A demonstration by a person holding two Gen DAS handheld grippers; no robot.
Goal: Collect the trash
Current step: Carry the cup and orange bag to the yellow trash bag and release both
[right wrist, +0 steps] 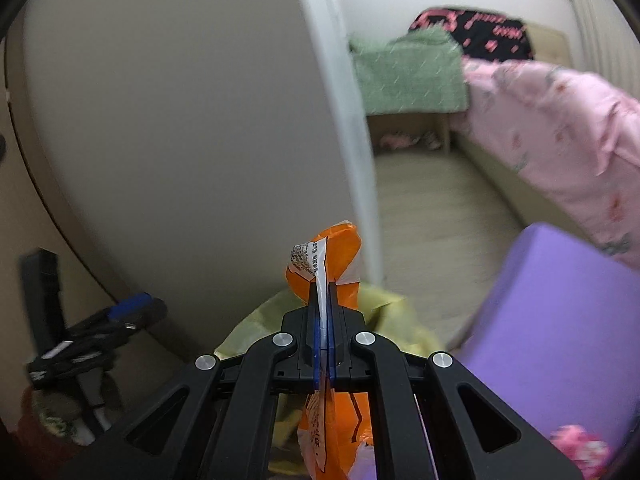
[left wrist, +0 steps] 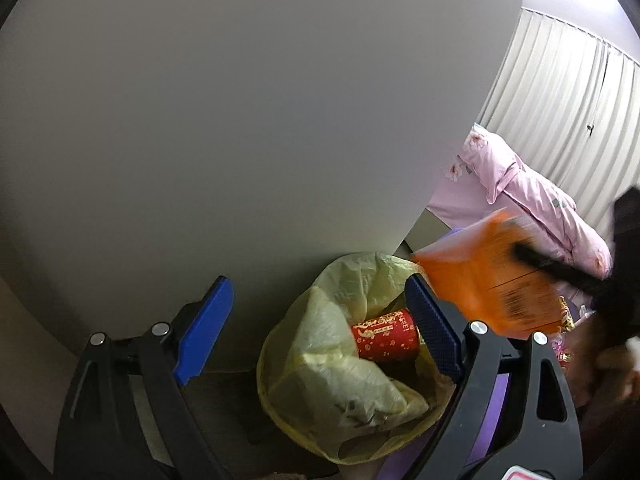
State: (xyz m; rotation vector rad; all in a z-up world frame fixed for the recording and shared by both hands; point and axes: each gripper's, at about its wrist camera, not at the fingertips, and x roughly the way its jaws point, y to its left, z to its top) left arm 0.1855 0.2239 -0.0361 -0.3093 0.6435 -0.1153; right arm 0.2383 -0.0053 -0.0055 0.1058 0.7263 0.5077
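Carrying wrapper (right wrist: 328, 264), clamped in right gripper (right wrist: 323, 320), toward bin (left wrist: 360, 360); release is best made directly over its mouth. Left gripper (left wrist: 320, 320) is spread, empty.

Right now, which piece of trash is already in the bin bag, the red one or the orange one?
The red can. It lies on its side inside the yellow bin bag. The orange packet is pinched in the right gripper, not dropped in yet.
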